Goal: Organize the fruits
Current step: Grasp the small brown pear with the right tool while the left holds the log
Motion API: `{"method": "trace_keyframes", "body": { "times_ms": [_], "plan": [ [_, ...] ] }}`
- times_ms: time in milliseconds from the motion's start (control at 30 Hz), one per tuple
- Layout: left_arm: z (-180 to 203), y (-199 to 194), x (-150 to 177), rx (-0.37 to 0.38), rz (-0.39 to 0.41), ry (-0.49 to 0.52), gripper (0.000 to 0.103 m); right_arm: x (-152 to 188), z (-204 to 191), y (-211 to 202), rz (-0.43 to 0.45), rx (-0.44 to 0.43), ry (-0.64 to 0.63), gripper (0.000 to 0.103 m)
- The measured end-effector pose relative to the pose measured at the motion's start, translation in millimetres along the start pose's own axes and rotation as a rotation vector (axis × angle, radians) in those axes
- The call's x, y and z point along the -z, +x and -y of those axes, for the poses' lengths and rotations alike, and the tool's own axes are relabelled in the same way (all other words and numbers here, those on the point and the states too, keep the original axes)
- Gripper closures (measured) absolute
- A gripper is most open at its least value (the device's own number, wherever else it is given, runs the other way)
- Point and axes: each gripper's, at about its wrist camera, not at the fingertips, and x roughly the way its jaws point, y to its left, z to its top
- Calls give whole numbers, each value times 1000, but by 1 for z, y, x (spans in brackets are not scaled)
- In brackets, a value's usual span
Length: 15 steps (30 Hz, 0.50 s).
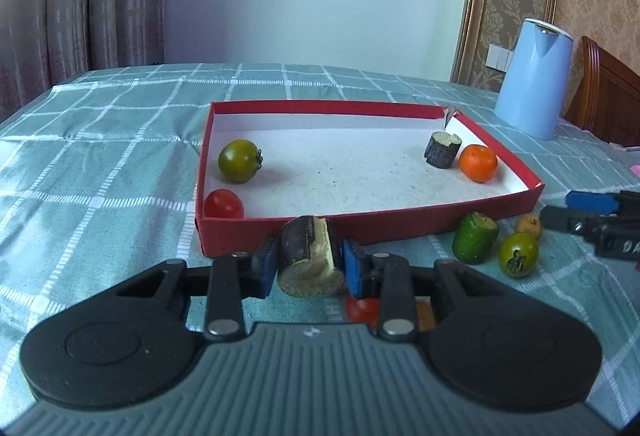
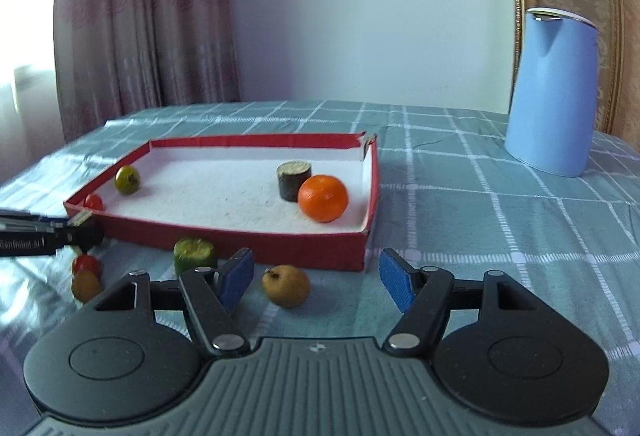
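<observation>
1. Red cardboard is my landmark: the shallow red box [image 1: 372, 228] lies on the checked cloth of the tabletop [image 1: 100, 163], and I place everything against it.
2. Inside the box I see a green tomato [image 1: 239, 166] and a red tomato [image 1: 223, 203] at its left end, and a dark cut stub [image 1: 442, 149] touching an orange [image 1: 478, 163] at its right end.
3. My left claw [image 1: 310, 263] is pinching a dark-skinned cut log piece [image 1: 308, 260] by its sides, just outside the box's near wall. Its blue pads press on both flanks.
4. My right claw [image 2: 316, 278] is spread with nothing in it, hovering outside the near wall towards the box's right end. A small yellowish fruit [image 2: 286, 286] sits on the cloth between its fingers, nearer the left one.
5. Other loose pieces outside the near wall: a cucumber chunk [image 1: 475, 239], a second green tomato [image 1: 517, 255], and a small red tomato [image 1: 362, 308] partly hidden under the left claw.
6. I judge the step in hand as the pick of the log piece, grip made, lift not yet done.
7. Next it needs a lift clear of the near wall, then a carry over it to a bare patch of the box floor.
8. With the right claw, I would centre on the yellowish fruit before squeezing; it looks round and could roll.
</observation>
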Motion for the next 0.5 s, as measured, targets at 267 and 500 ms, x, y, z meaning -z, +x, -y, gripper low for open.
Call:
{"method": "trace_keyframes", "body": {
  "times_ms": [267,500],
  "plan": [
    [1,1,0,-2,-5,5,72,2,-8,18,-71,5,-24,37],
    [1,2,1,0,-10,8,72,2,-9,29,-126,-9,-29,59]
  ]
}}
